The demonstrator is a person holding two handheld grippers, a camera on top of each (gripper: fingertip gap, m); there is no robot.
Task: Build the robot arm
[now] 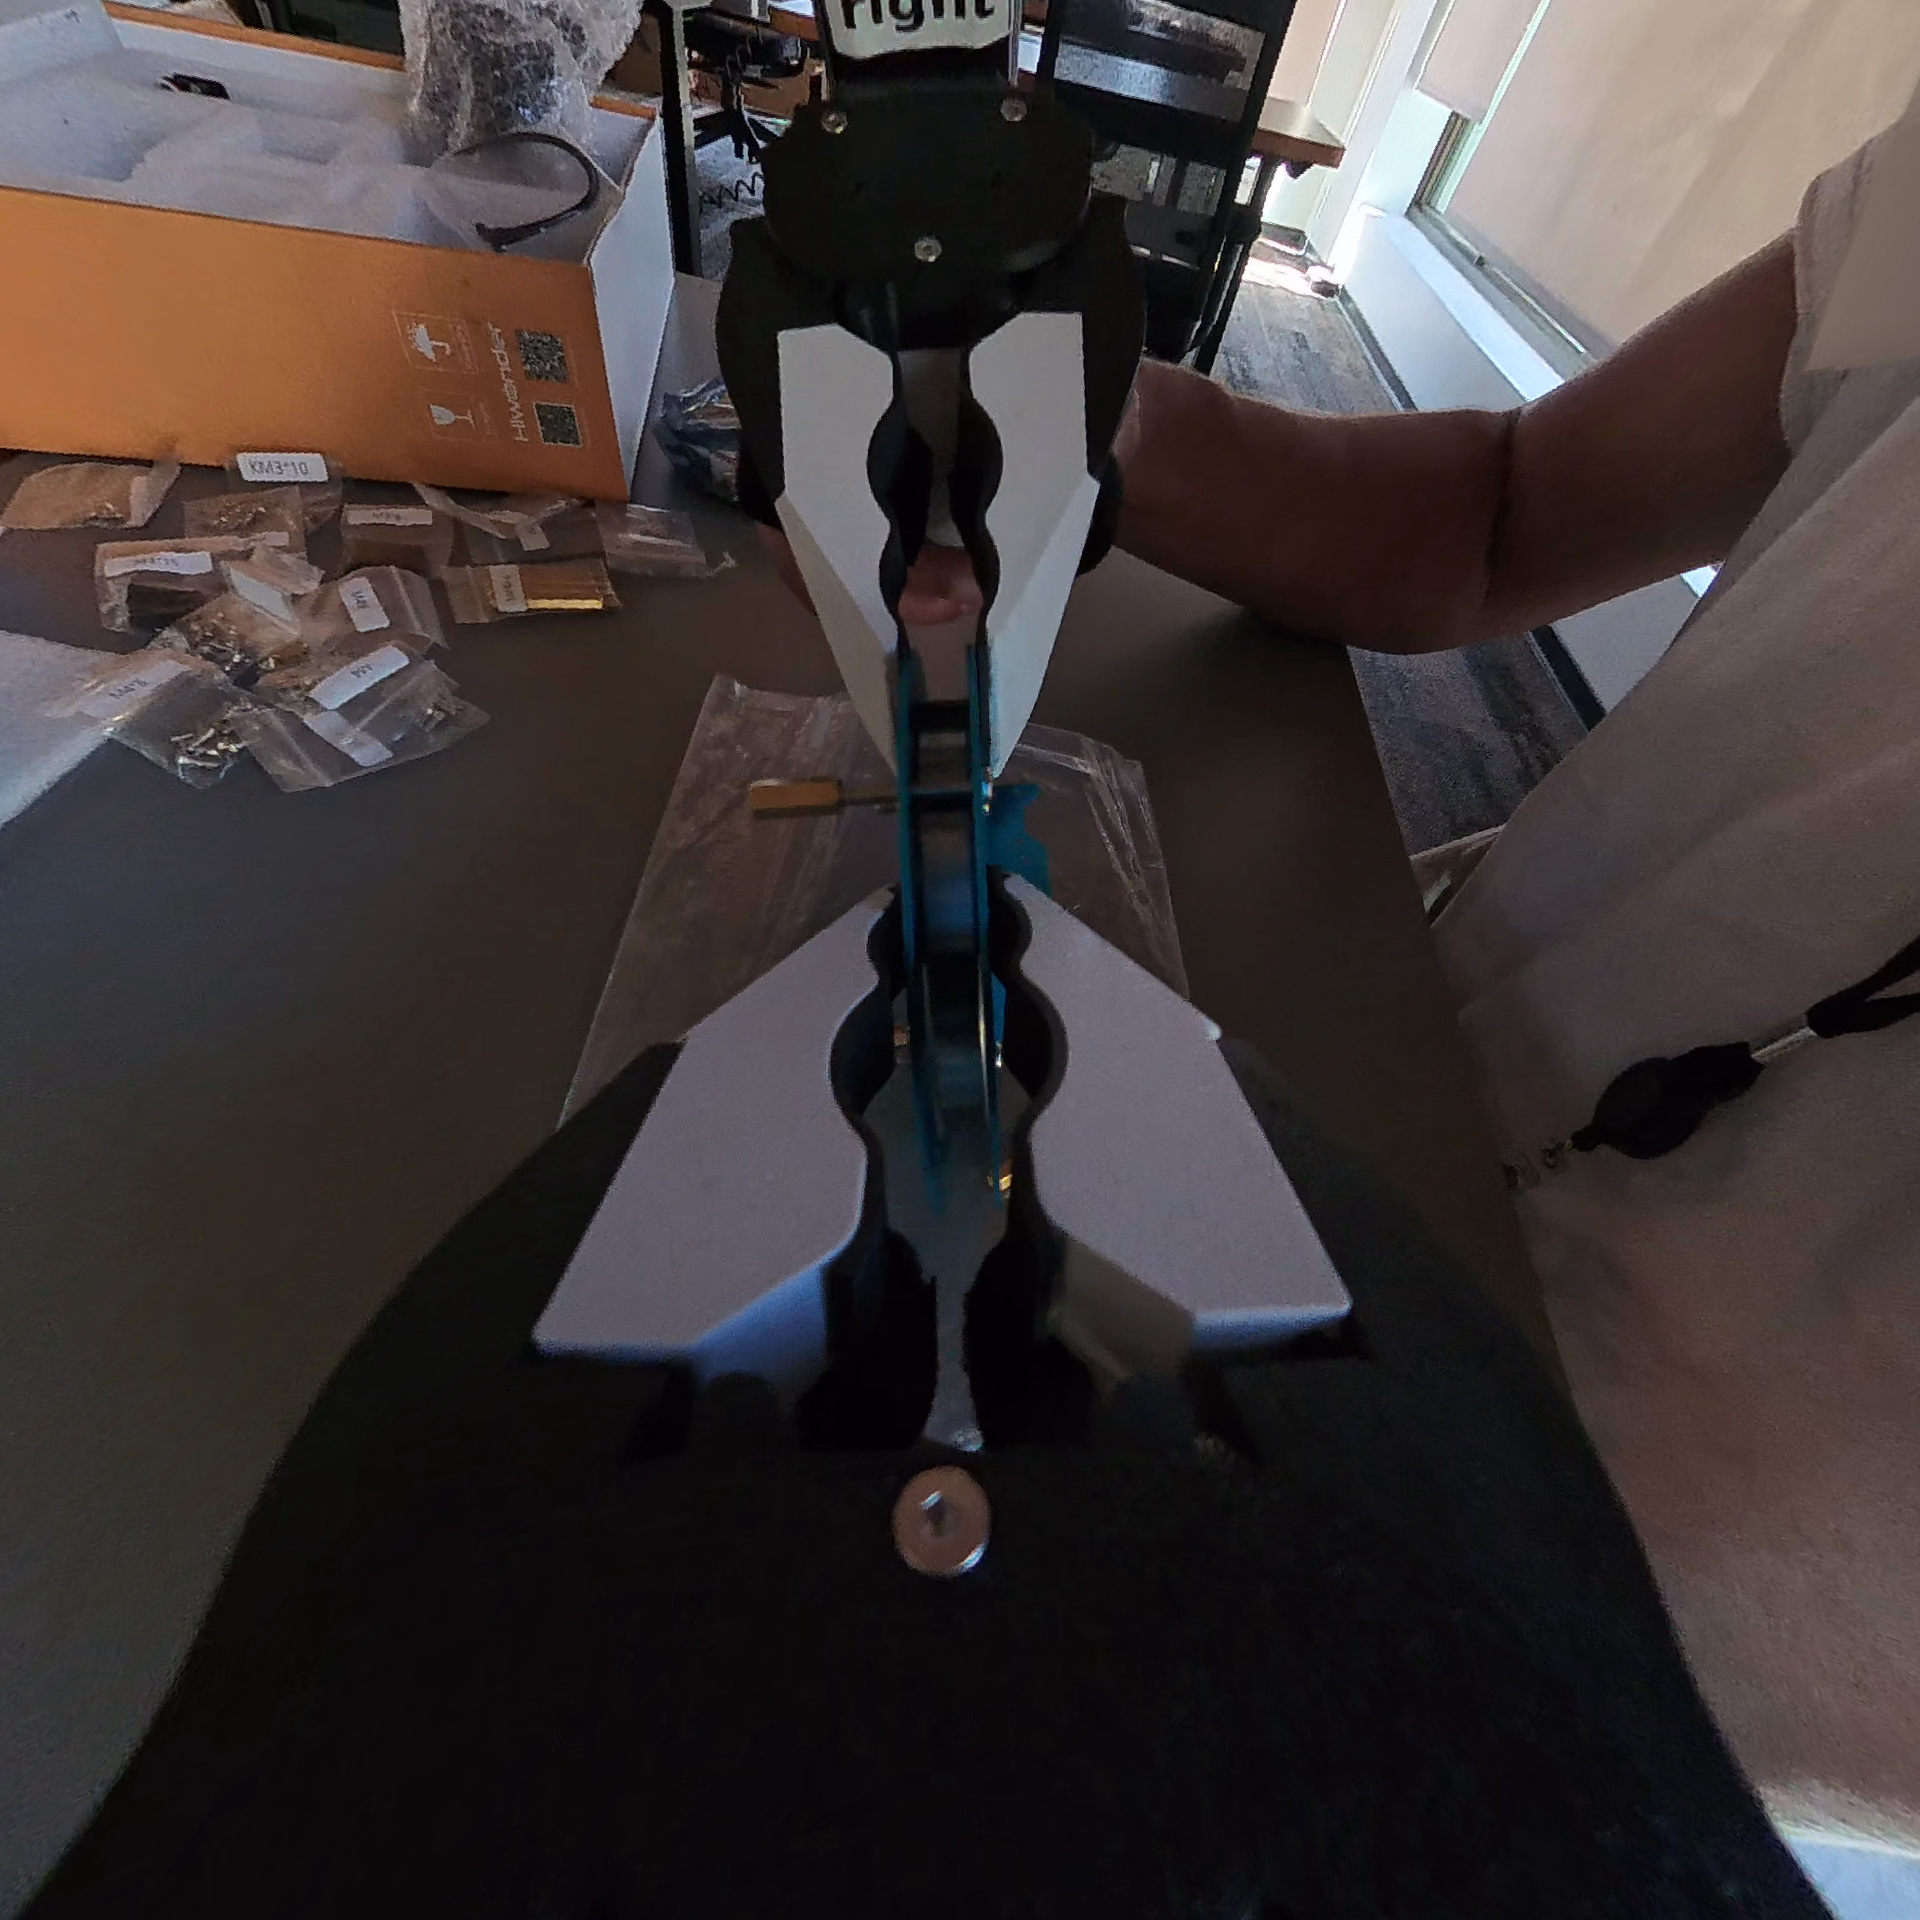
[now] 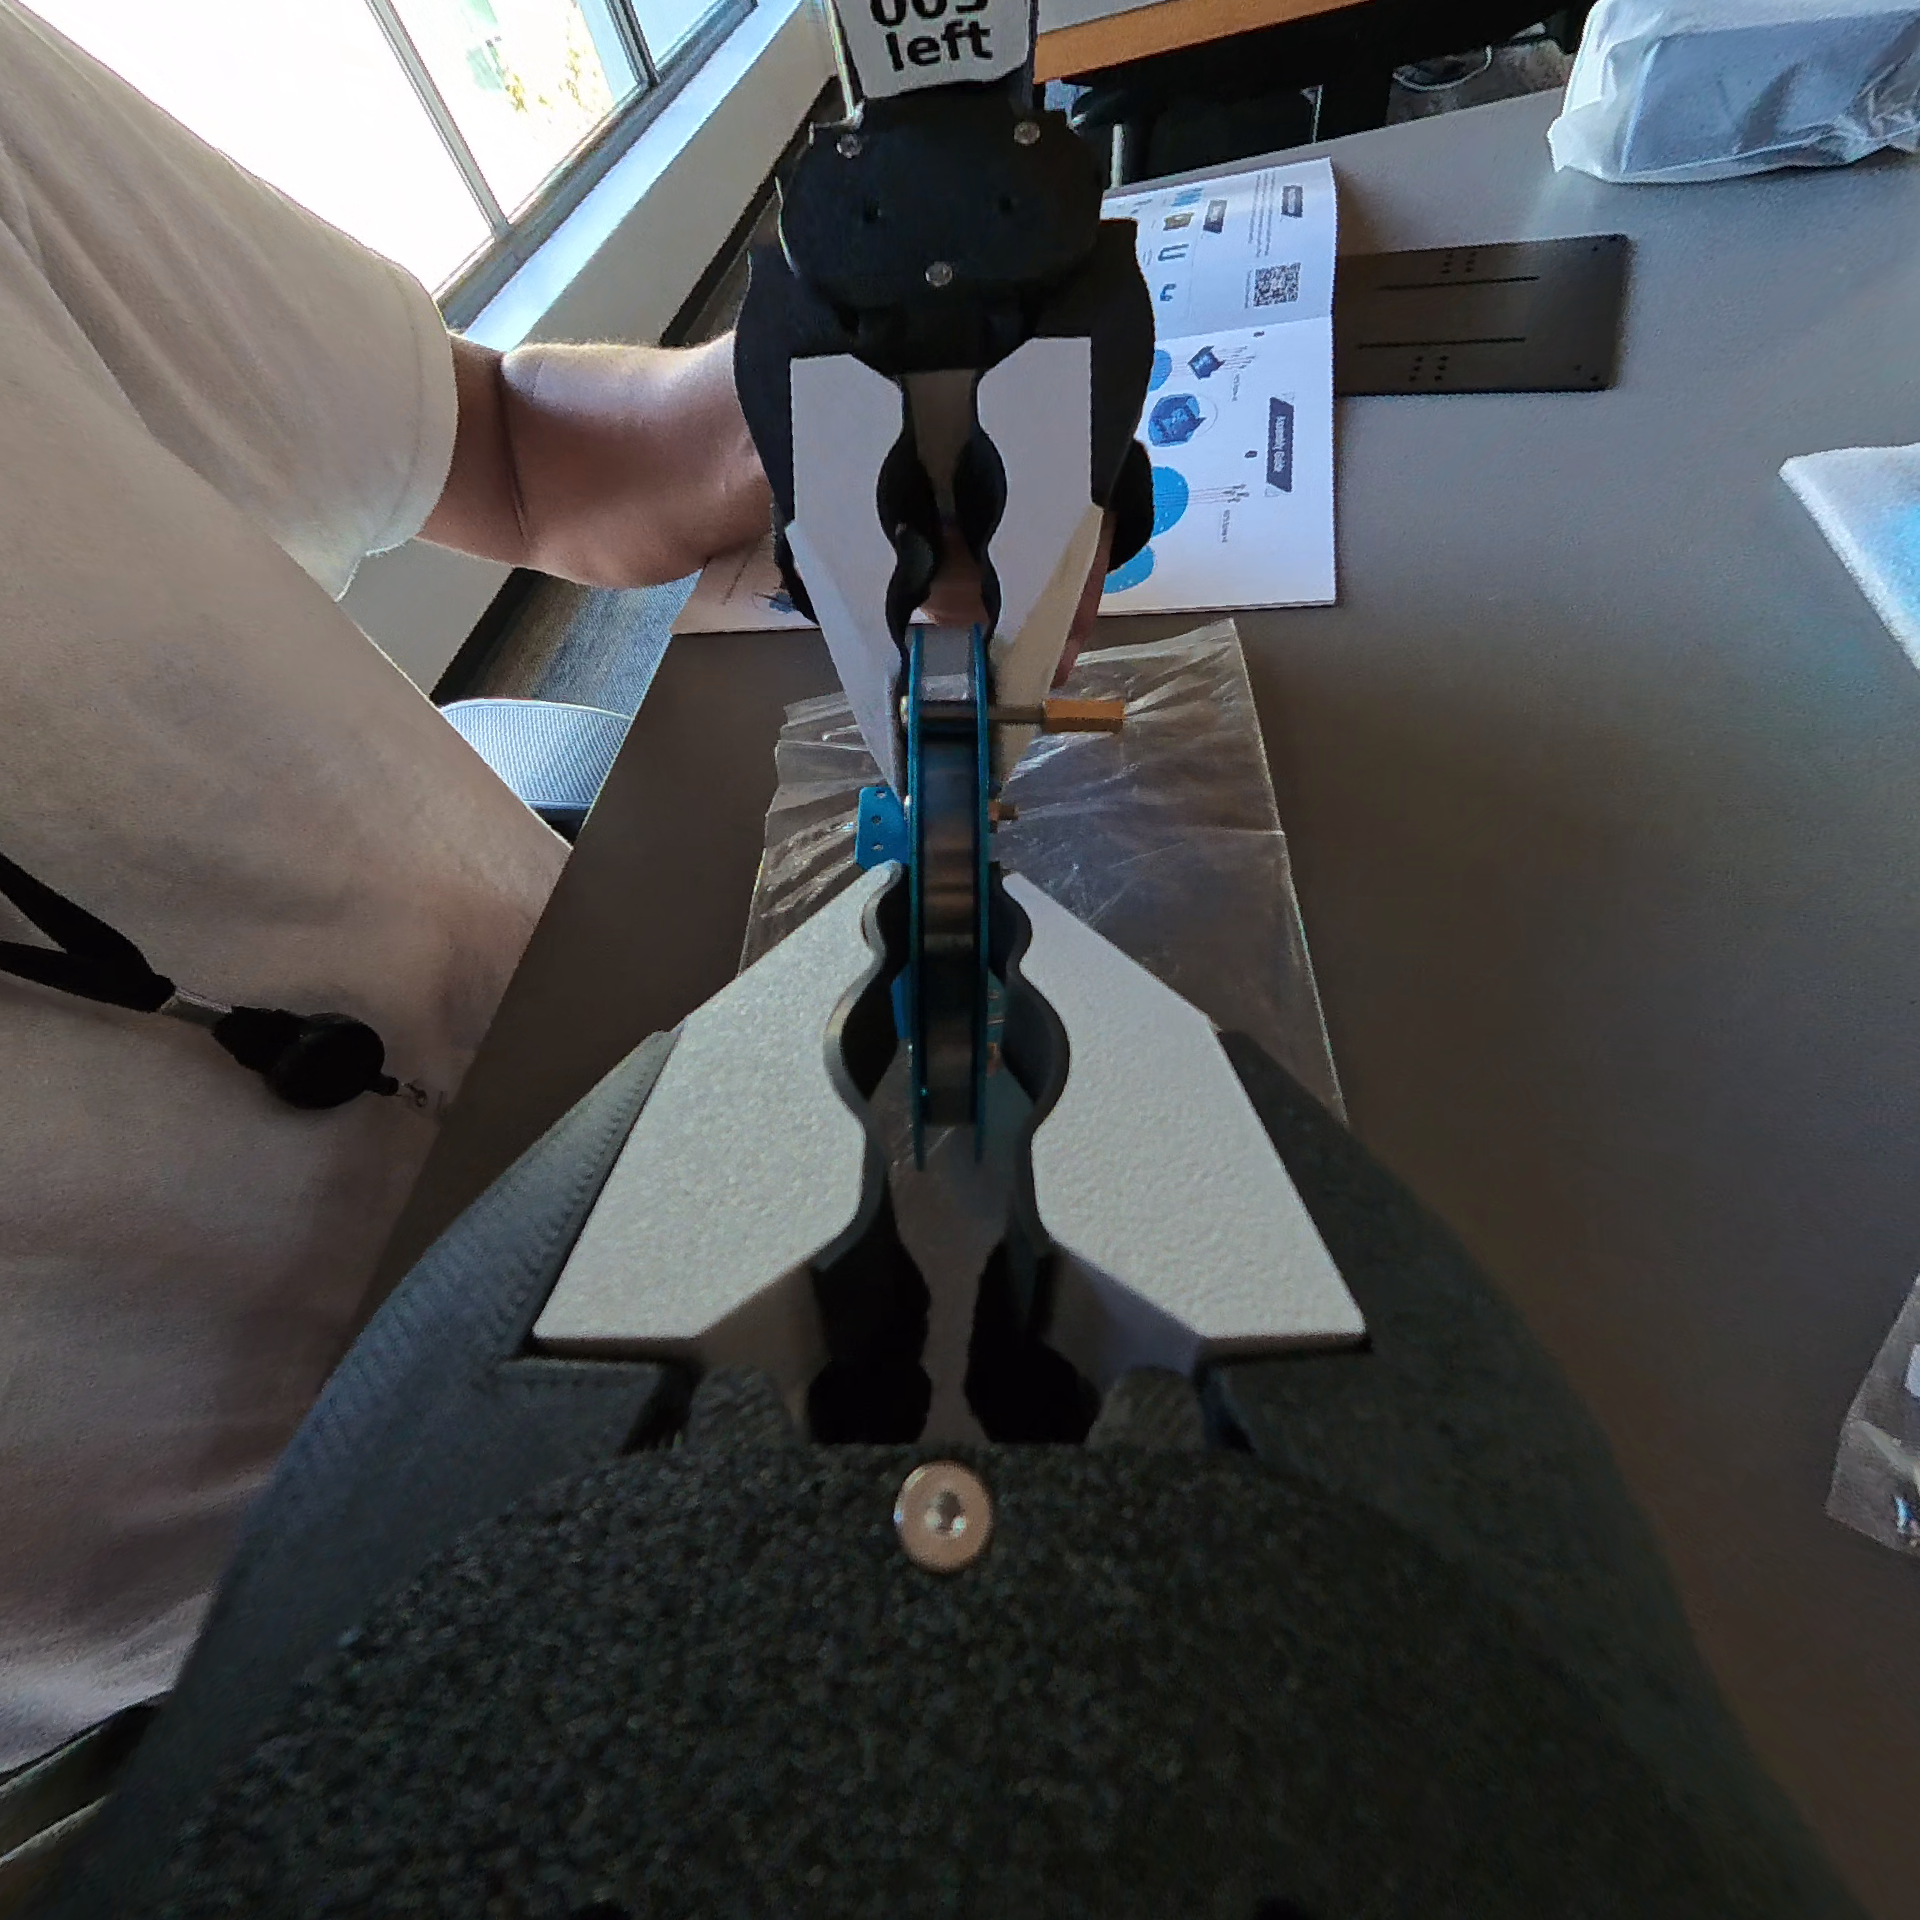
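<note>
A blue metal assembly (image 1: pixel 938 831), two thin blue plates with a black part between them, hangs edge-on above a clear plastic bag (image 1: pixel 748 831). My left gripper (image 1: pixel 940 914) is shut on its near end. My right gripper (image 1: pixel 940 748) faces it and is shut on the far end. A brass standoff (image 1: pixel 795 798) sticks out sideways from the assembly. In the right wrist view the same assembly (image 2: pixel 943 831) sits between my right gripper (image 2: pixel 943 904) and my left gripper (image 2: pixel 940 717), with the standoff (image 2: pixel 1081 715) and the bag (image 2: pixel 1143 831) behind.
An open orange box (image 1: pixel 312 343) and several small bags of screws (image 1: pixel 260 644) lie at the left on the grey table (image 1: pixel 312 1039). A printed booklet (image 2: pixel 1247 395), a black slotted plate (image 2: pixel 1486 312) and white foam (image 2: pixel 1870 540) lie on the other side. The person's torso (image 1: pixel 1714 935) is close by. My two grippers' fingertips are within a few centimetres of each other.
</note>
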